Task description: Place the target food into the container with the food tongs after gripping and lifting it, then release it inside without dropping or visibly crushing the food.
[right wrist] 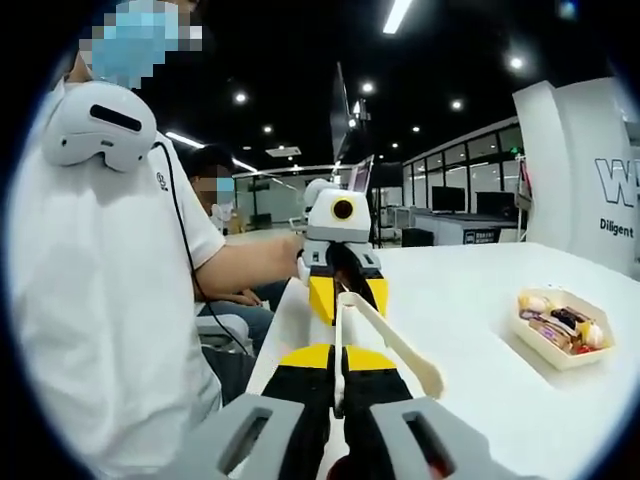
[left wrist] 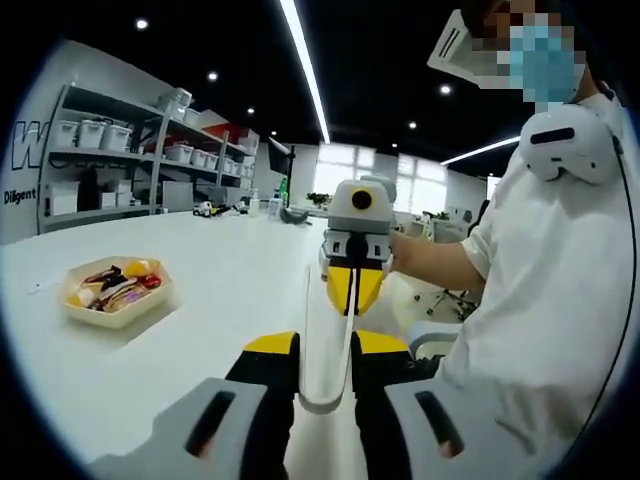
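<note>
White food tongs span the gap between my two grippers above the white table. My left gripper is shut on their bent end, seen from the far side as the left gripper. My right gripper is shut on one arm of the tongs, whose other arm splays free to the right. Facing me in the left gripper view is the right gripper. A beige container holding mixed food pieces sits on the table, well to the side of both grippers. The same container with its food lies at the right.
The person holding the grippers stands at the table's edge in a white shirt. Another person sits behind. Shelves with bins line the wall beyond the table. Small items stand at its far end.
</note>
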